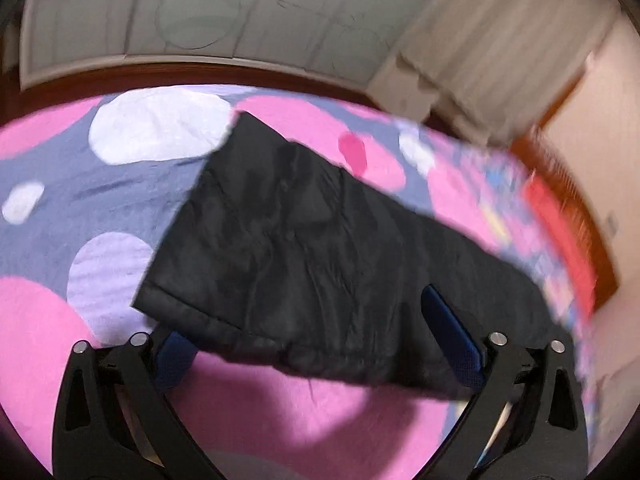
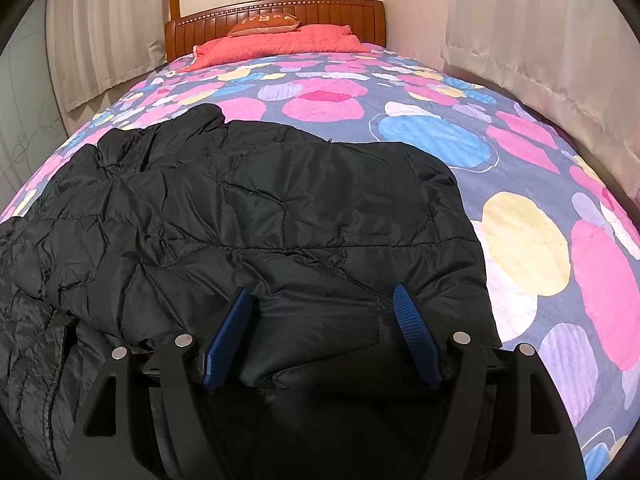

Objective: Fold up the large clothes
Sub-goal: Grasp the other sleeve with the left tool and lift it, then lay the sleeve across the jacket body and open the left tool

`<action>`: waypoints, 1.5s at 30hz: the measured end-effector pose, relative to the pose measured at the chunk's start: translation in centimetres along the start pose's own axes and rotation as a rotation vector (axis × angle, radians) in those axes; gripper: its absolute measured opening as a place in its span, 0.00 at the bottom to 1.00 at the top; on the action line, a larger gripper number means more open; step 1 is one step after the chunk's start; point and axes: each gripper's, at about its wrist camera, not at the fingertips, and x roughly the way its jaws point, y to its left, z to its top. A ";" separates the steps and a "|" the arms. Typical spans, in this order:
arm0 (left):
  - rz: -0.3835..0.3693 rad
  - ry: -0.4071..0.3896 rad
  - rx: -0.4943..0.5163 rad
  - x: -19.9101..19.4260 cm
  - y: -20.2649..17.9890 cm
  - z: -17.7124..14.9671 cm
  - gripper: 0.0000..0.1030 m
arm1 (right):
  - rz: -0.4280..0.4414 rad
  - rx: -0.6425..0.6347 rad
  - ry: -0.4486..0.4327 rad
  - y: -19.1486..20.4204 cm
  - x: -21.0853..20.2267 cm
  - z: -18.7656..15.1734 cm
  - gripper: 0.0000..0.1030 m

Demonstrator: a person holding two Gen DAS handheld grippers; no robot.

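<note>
A black padded jacket (image 2: 256, 220) lies on the spotted bedspread (image 2: 440, 136).

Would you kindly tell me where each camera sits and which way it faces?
Left wrist: on the left gripper, facing across the bed toward a wardrobe; its blue fingers flank a jacket sleeve.
Right wrist: on the right gripper, facing the headboard; open fingers over the jacket.
Shared: jacket, bed.

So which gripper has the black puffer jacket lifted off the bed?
The left gripper: black puffer jacket hangs above the spotted bedspread. Right gripper is open over jacket lying flat.
</note>
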 end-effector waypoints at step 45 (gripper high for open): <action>-0.450 0.125 1.048 -7.4 -36.7 -29.5 0.13 | 0.022 0.023 -0.021 -0.5 0.0 0.2 0.71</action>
